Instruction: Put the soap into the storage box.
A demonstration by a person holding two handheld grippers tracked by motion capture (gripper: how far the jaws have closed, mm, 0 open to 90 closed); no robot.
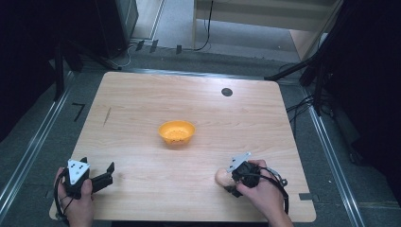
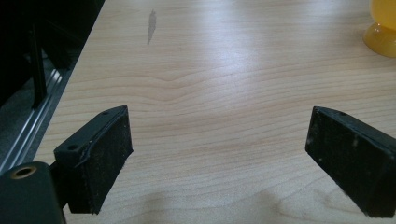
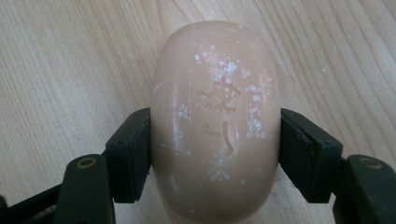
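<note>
**Right gripper clamped on soap bar, left idle and open**

Near edge, right side: right gripper (image 1: 230,182) sits low over the table (image 1: 142,94), held by the person's right hand (image 1: 262,191). Jaws closed onto a peach soap bar (image 3: 215,121), one pad on each long side, both pads touching it. The bar lies on the wood, embossed mark facing up, white flecks across the top. From the high view the soap bar (image 1: 222,177) pokes out on the left of the gripper, close to the near edge and nearer the right corner than the middle.

Near edge, left corner: left gripper (image 1: 108,173) in the person's left hand (image 1: 78,198), jaws pointing toward the table's middle. Jaws wide apart, nothing between them, bare wood under the gap in the left gripper view.

Middle of the table: orange bowl (image 1: 176,132), upright, well apart from both grippers. Its edge shows at the top right corner of the left gripper view.

Far edge, right of middle: round dark cable port (image 1: 227,91) set in the wood.

Left side, past halfway: a thin dark mark (image 1: 107,116) on the surface.
</note>
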